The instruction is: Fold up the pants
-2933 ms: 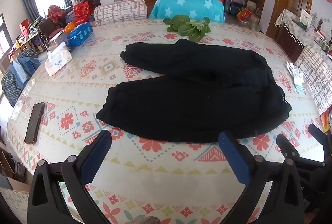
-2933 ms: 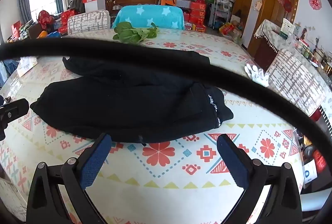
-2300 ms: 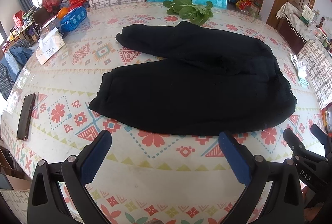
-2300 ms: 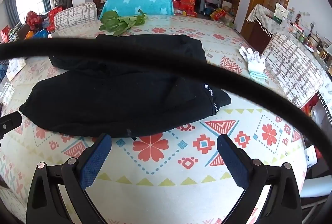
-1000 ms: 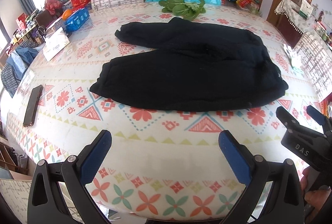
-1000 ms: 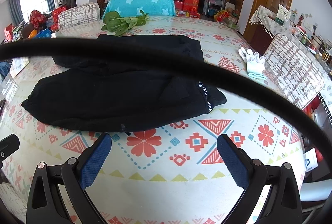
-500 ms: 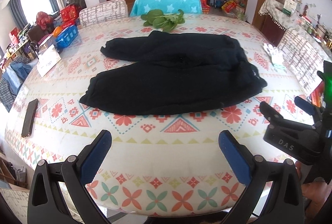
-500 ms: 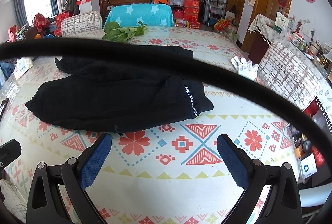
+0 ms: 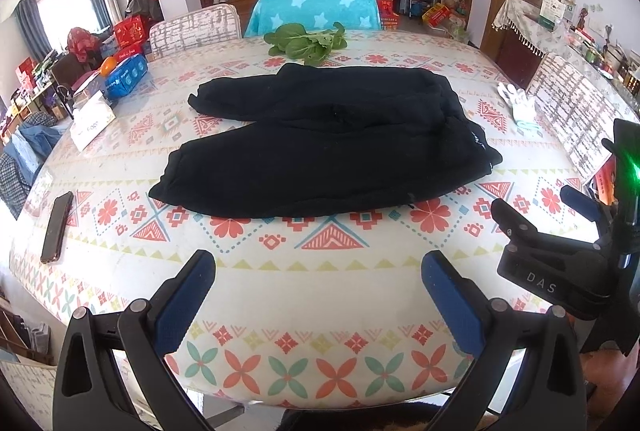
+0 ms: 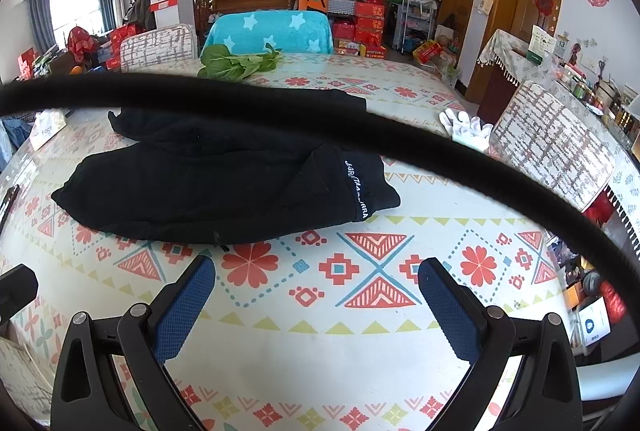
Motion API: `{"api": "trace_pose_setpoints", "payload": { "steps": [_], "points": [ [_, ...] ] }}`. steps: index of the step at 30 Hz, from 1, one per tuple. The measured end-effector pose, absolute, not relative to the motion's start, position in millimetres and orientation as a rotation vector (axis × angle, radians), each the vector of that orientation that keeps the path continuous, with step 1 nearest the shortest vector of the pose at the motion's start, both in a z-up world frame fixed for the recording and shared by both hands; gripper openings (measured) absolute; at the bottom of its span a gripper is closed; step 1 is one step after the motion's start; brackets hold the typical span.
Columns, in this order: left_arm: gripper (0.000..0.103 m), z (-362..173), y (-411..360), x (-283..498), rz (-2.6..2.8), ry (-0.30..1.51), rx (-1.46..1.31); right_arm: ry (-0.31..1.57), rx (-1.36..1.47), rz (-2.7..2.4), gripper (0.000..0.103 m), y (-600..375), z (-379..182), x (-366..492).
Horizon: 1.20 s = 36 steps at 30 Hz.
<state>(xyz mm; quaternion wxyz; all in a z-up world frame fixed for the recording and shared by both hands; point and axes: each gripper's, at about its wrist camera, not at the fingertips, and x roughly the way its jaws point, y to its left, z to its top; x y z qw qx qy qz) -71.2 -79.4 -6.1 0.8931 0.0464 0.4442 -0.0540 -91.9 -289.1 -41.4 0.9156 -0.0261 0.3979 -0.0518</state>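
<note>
Out ahead of both tools, flat on the round table with its red-and-teal patterned cloth: black soft-knit pants, spread and unfolded. Long axis running left to right across both views, waistband with white lettering at the right end, leg cuffs off to the left. Far leg angled away from the near one, so two legs splayed in a shallow V, joined at the right.

Left hand-held gripper with blue padded fingers hanging over the near table edge, jaws spread wide, nothing between them, well short of the cloth's near hem. Lined up roughly with the middle of the near leg. Right hand-held gripper with the same blue pads likewise spread wide and empty, apart from the fabric, pointing at the stretch of table just right of the near hem's midpoint. Waistband end closer to the right tool; cuff end closer to the left. Looks like a natural split: right for the waist, left for the cuffs.

Off to the sides and clear of the likely path: dark phone at far left, white gloves past the waistband, leafy greens beyond the far leg. Black cable arc crossing the right view, hiding part of the far leg.
</note>
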Motion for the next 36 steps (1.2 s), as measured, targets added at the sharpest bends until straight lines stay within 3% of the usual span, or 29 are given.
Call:
{"api": "trace_pose_setpoints", "payload": {
  "steps": [22,36],
  "points": [
    [0.103,-11,-76,-60,-0.067,0.959,0.070,0.840,-0.058,-0.094,0.103,-294,-48,-86],
    [0.103,3,-8,10,0.069,0.985,0.007,0.831,-0.054,-0.041,0.103,-313,-29,-32]
  ]
}}
